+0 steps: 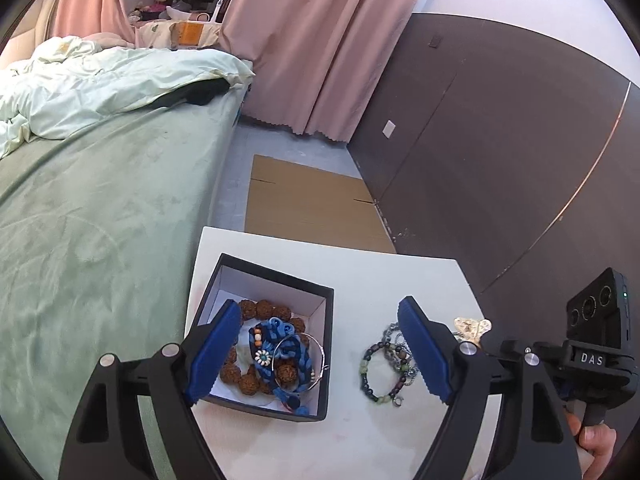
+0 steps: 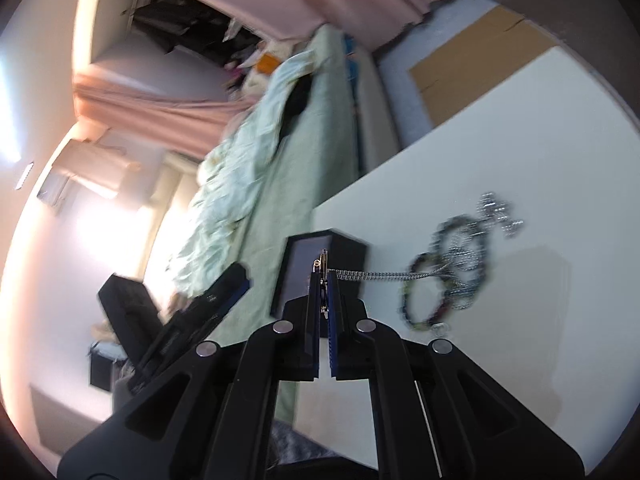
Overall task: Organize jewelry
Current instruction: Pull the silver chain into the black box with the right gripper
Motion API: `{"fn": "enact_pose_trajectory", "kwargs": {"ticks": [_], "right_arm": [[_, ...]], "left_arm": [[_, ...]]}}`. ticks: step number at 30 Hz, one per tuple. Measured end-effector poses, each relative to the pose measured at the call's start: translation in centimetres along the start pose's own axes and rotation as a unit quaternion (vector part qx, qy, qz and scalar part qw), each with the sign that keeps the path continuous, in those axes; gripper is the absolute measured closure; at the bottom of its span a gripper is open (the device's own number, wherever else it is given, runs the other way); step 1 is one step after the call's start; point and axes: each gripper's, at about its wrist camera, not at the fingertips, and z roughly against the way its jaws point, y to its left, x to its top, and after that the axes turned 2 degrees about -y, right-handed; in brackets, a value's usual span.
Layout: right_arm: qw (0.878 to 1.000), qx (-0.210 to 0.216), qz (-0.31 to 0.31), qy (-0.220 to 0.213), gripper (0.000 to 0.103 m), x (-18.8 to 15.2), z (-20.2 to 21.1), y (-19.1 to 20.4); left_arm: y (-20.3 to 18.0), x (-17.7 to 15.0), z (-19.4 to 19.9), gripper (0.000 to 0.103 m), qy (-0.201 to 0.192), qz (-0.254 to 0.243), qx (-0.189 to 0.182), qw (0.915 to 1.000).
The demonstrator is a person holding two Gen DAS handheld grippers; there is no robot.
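The white rectangular desk [image 1: 400, 276] and open black square box [image 1: 280, 276] are viewed closely, downward, from both wrists; the right view is tilted.

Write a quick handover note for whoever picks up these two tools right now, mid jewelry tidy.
Left tool: open, empty, over the black box.
Right tool: shut on the silver chain's clasp end; the rest trails to the pile on the white table.
Done: brown bead strand, blue braided cords and silver bangle are boxed.
Left: box the chain, beaded bracelet and pale charm.
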Motion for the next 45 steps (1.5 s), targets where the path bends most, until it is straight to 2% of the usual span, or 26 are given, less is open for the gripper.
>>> {"fn": "enact_pose_trajectory", "kwargs": {"ticks": [7, 16, 22, 25, 29, 35, 42, 44, 45], "right_arm": [[0.999, 0.045, -0.02, 0.019, 0.098, -0.4, -2.6, 1.1], [0.996, 0.085, -0.028, 0.02, 0.098, -0.4, -3.7, 2.0], [0.994, 0.098, -0.03, 0.031, 0.098, -0.5, -5.3, 2.6], [0.994, 0.105, -0.027, 0.032, 0.098, -0.6, -5.8, 3.0], [0.993, 0.108, -0.028, 0.032, 0.098, -0.8, -6.3, 3.2], [0.993, 0.112, -0.029, 0.038, 0.098, -1.2, -7.9, 3.6], [0.997, 0.062, -0.026, 0.044, 0.098, -2.0, -10.8, 3.3], [0.997, 0.06, -0.026, 0.051, 0.097, -2.1, -11.5, 3.4], [0.996, 0.065, -0.027, 0.057, 0.09, -2.1, -11.8, 3.4]], "left_arm": [[0.0, 0.1, 0.0, 0.025, 0.007, -0.002, -0.016, 0.9999], [-0.2, -0.1, 0.0, 0.025, 0.021, -0.009, -0.054, 0.9983], [1.7, 0.2, 0.4, 0.024, 0.024, 0.01, -0.054, 0.9982], [2.8, 0.6, 1.2, 0.026, 0.016, 0.013, -0.032, 0.9993], [5.1, 1.1, 2.3, 0.026, 0.006, 0.043, -0.027, 0.9987], [6.9, 1.4, 3.1, 0.026, 0.001, 0.055, -0.018, 0.9983], [7.8, 1.6, 3.5, 0.026, -0.002, 0.071, -0.011, 0.9975], [7.9, 1.7, 3.5, 0.026, -0.002, 0.071, -0.011, 0.9974], [7.9, 1.8, 3.5, 0.026, -0.002, 0.07, -0.011, 0.9975]]}}
